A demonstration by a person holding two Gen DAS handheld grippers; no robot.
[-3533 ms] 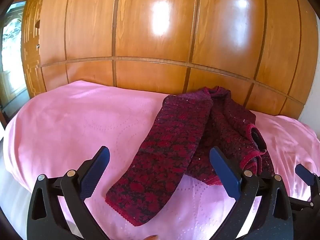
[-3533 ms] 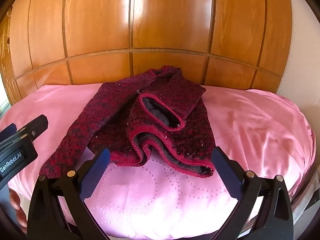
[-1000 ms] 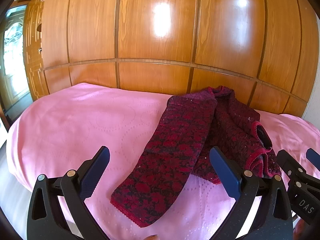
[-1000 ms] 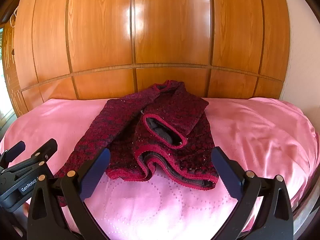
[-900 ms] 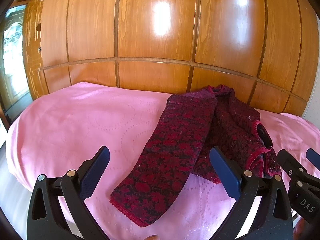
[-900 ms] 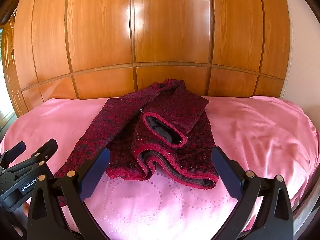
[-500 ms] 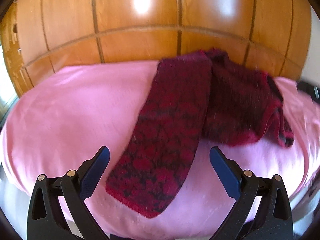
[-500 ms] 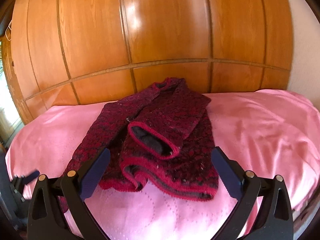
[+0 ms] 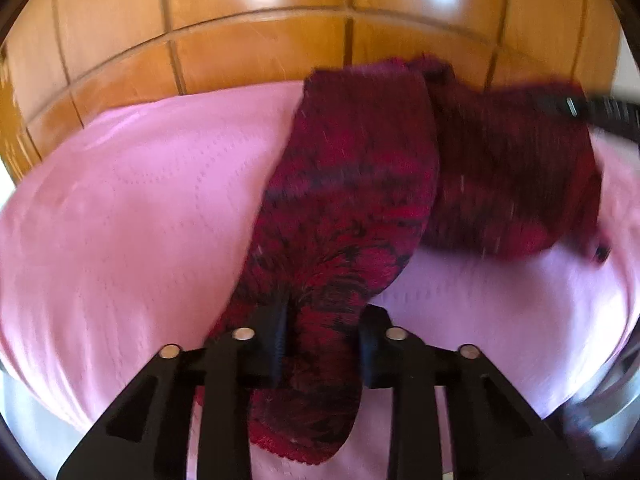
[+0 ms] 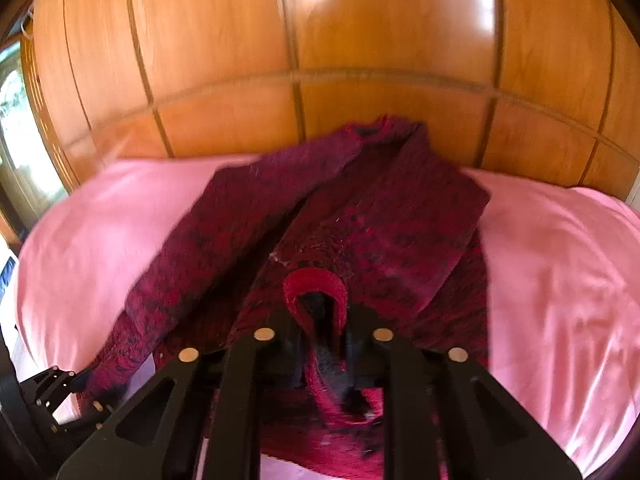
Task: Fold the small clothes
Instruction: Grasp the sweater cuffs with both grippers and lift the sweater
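Observation:
A dark red and black knitted sweater [image 9: 352, 184] lies crumpled on a pink bedspread [image 9: 132, 200]. My left gripper [image 9: 322, 340] is shut on the end of its long left sleeve [image 9: 320, 380], which bunches between the jaws. In the right wrist view the sweater [image 10: 360, 216] fills the middle, and my right gripper [image 10: 320, 340] is shut on the red-trimmed cuff [image 10: 316, 288] of the other sleeve. The left gripper's body [image 10: 48, 396] shows at the lower left of that view. The right gripper's body [image 9: 600, 110] shows blurred at the upper right of the left wrist view.
A glossy wooden panelled wall [image 10: 320, 60] stands right behind the bed. The pink bedspread [image 10: 560, 260] extends left and right of the sweater. A bright doorway [image 10: 16, 132] is at the far left.
Both grippers moved forward and down onto the sweater and closed, the left on the long sleeve's end and the right on the red-trimmed cuff. Both were open before.

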